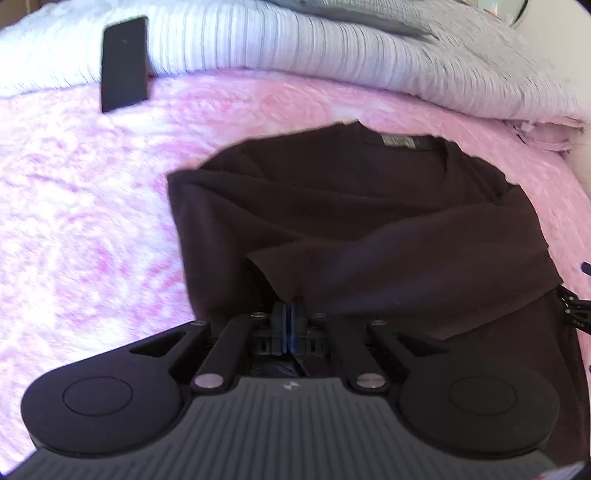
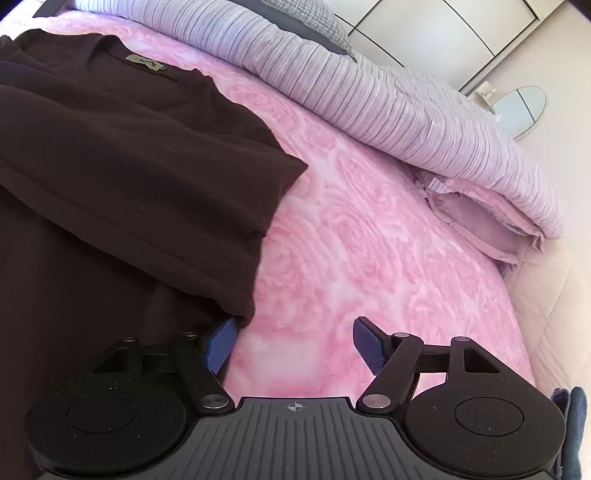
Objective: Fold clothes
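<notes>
- Dark maroon shirt (image 1: pixel 351 206) lies flat on the pink rose-patterned blanket (image 1: pixel 92 221), neckline away from the cameras, grey neck label (image 1: pixel 397 140) showing inside the collar.
- One sleeve (image 1: pixel 406 266) is folded across the body of the shirt; its hemmed cuff edge ends near the middle of the garment, just ahead of the left gripper.
- In the right wrist view the same folded part overlaps the lower cloth in a layered edge, its corner reaching down to the blanket.
- Left gripper (image 1: pixel 287 314): jaws pressed together, blue pads meeting. A bit of dark fabric sits right at the tips, and the cloth rises to them in a small peak; reads as a pinch on the shirt's fabric.
- Right gripper (image 2: pixel 293 341): jaws spread wide over bare blanket, nothing between the pads. Its left-hand pad sits just beside, perhaps touching, the shirt's folded corner (image 2: pixel 240 314); cannot tell which.
- A black flat rectangular object (image 1: pixel 125 62) rests at the far side, across the line where blanket meets the striped duvet (image 1: pixel 295 44).
- Striped duvet is bunched along the far side of the bed; a pink pillowcase edge (image 2: pixel 480 221) shows under it.
- White cupboard doors (image 2: pixel 443 33) and a round mirror (image 2: pixel 521 109) beyond the bed.
</notes>
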Action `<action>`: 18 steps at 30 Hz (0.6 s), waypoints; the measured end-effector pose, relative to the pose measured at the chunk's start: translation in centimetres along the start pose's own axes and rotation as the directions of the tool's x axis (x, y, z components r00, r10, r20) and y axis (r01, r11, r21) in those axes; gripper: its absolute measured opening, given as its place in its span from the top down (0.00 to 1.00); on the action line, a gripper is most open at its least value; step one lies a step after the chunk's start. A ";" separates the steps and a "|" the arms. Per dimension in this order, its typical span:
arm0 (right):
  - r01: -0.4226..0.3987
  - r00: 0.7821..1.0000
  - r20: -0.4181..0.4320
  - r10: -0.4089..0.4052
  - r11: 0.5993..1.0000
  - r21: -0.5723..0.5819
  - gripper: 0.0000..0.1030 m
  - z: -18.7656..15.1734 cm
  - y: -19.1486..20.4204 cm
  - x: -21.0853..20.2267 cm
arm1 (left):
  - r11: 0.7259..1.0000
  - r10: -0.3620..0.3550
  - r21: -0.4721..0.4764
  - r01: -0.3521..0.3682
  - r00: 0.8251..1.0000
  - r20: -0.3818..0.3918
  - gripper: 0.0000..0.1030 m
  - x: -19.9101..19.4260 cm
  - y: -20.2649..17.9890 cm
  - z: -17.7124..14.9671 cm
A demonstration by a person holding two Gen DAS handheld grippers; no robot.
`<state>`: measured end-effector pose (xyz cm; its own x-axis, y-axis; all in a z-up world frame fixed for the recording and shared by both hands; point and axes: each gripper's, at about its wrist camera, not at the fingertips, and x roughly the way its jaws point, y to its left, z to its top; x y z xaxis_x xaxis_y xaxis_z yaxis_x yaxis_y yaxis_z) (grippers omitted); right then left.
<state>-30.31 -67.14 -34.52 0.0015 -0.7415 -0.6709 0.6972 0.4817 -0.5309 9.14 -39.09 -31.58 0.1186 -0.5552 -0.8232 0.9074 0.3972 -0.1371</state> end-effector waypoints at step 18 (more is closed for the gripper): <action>-0.006 0.998 -0.068 0.009 0.999 0.050 0.32 0.4 2.5 -3.6 | 0.984 -0.106 -0.146 0.106 0.994 0.008 0.75 1.9 3.9 1.8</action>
<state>-28.28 -63.50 -33.22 -0.0409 -0.7037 -0.7093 0.7319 0.4622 -0.5007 13.66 -39.93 -32.73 0.0244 -0.5998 -0.7998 0.8463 0.4383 -0.3029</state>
